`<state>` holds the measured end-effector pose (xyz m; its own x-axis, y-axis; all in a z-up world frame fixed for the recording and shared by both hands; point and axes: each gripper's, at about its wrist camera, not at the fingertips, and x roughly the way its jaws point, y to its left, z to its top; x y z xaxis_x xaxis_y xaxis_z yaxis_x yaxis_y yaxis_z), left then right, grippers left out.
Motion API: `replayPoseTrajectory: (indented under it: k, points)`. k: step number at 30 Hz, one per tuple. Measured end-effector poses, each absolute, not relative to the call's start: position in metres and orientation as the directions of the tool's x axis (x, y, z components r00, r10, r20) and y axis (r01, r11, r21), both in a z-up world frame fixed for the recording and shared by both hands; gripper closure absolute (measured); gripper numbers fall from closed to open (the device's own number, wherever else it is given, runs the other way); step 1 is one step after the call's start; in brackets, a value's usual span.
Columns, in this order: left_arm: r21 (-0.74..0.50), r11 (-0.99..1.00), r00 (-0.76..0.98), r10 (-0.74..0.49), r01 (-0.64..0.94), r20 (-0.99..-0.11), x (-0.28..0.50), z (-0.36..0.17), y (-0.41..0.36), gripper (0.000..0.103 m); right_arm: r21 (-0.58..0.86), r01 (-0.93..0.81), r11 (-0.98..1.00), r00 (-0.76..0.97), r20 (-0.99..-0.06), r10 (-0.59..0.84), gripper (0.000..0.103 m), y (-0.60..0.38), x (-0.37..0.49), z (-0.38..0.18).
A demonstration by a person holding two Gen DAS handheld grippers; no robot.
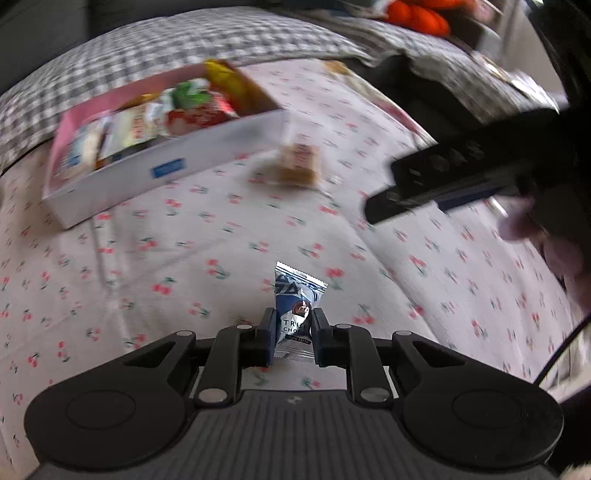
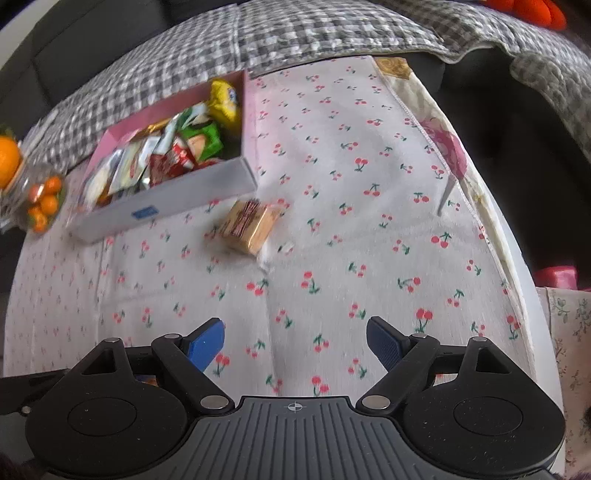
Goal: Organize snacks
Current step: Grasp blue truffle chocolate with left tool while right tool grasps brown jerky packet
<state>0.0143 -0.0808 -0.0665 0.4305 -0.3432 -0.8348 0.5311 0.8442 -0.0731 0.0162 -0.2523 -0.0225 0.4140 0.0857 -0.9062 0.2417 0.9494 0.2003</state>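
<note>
My left gripper [image 1: 293, 328] is shut on a small blue and white chocolate packet [image 1: 297, 295], which stands upright between the pads above the cherry-print cloth. A white box with a pink inside [image 1: 192, 155] lies at the upper left and holds several snack packets. A tan wrapped snack [image 1: 299, 166] lies on the cloth just right of the box. In the right wrist view the same box [image 2: 207, 181] and tan snack [image 2: 251, 225] lie ahead. My right gripper [image 2: 295, 343] stands open over the cloth with nothing between its blue pads. It also shows at the right of the left wrist view [image 1: 424, 184].
A cherry-print cloth [image 2: 369, 184] covers the table, with a grey checked blanket [image 2: 295, 33] behind it. A glass jar of small oranges [image 2: 40, 199] stands left of the box. The table's right edge [image 2: 517, 288] runs close by. A hand [image 1: 554, 251] holds the right gripper.
</note>
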Motion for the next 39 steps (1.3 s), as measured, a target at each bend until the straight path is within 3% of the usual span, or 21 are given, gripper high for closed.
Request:
replayPoseTrajectory:
  k: [15,21,25,27,30,39]
  points:
    - [-0.099,0.922,0.481,-0.285,0.375,-0.829,0.062,-0.058,-0.052,0.086,0.313,0.330,0.891,0.448,-0.882,0.144,0.017,-0.249,0.069,-0.039]
    - [-0.109,0.932,0.471,-0.272,0.345,-0.839,0.075,-0.064,-0.049,0.086,0.284,0.364,0.887,0.437,-0.893,0.107,0.019,-0.235,0.090,-0.049]
    - [-0.112,0.938,0.467,-0.263,0.328,-0.844,0.080,-0.067,-0.047,0.086,0.205,0.350,0.914,0.423,-0.905,0.041,0.034,-0.219,0.099,-0.053]
    - [-0.115,0.940,0.465,-0.262,0.321,-0.846,0.081,-0.067,-0.046,0.086,0.168,0.346,0.923,0.418,-0.908,0.008,0.036,-0.213,0.101,-0.055]
    - [-0.116,0.942,0.466,-0.260,0.316,-0.846,0.081,-0.067,-0.044,0.086,0.118,0.332,0.936,0.423,-0.905,-0.036,0.054,-0.206,0.102,-0.055]
    - [-0.106,0.945,0.479,-0.251,0.309,-0.841,0.078,-0.064,-0.039,0.086,0.122,0.311,0.942,0.421,-0.907,-0.021,0.063,-0.205,0.097,-0.051]
